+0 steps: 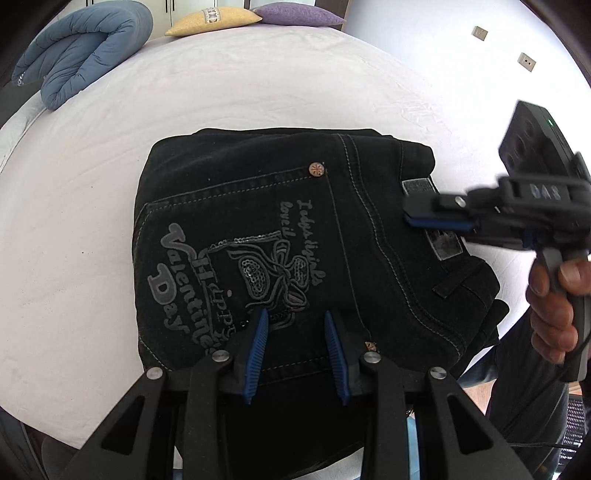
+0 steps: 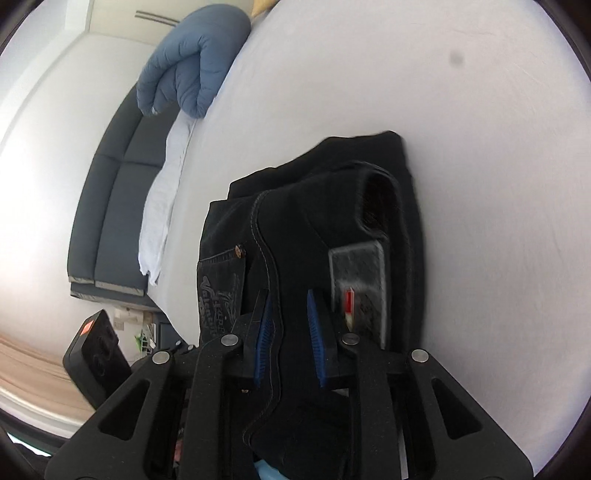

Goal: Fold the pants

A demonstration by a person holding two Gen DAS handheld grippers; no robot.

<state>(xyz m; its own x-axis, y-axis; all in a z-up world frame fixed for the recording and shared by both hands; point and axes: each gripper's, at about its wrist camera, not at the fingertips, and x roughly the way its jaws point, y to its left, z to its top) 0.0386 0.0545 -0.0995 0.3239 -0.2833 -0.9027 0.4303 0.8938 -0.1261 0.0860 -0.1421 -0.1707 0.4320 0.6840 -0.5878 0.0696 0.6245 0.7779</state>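
Folded black pants [image 1: 295, 236] on white bed [image 1: 110, 184]; left gripper [image 1: 299, 350] apart above pocket, right gripper [image 2: 290, 332] clamped on waistband.

Folded black jeans [image 1: 295, 240] lie on a bed [image 1: 110, 184] covered with a pale sheet, back pocket up. The pocket bears grey lettering reading "Happy Valentine's Day" and a sequinned bow design, with a copper rivet [image 1: 316, 170] at its corner. The left gripper [image 1: 299, 350] hovers over the near edge of the jeans, its blue-padded jaws standing apart with nothing pinched between them. The right gripper [image 1: 410, 216], held by a hand [image 1: 554, 295] at the right edge, reaches in sideways over the waistband, beside the grey label patch [image 1: 443, 243]. At the far end of the bed rest a folded blue duvet [image 1: 81, 48], a yellow cushion [image 1: 212, 20] and a purple cushion [image 1: 299, 14].
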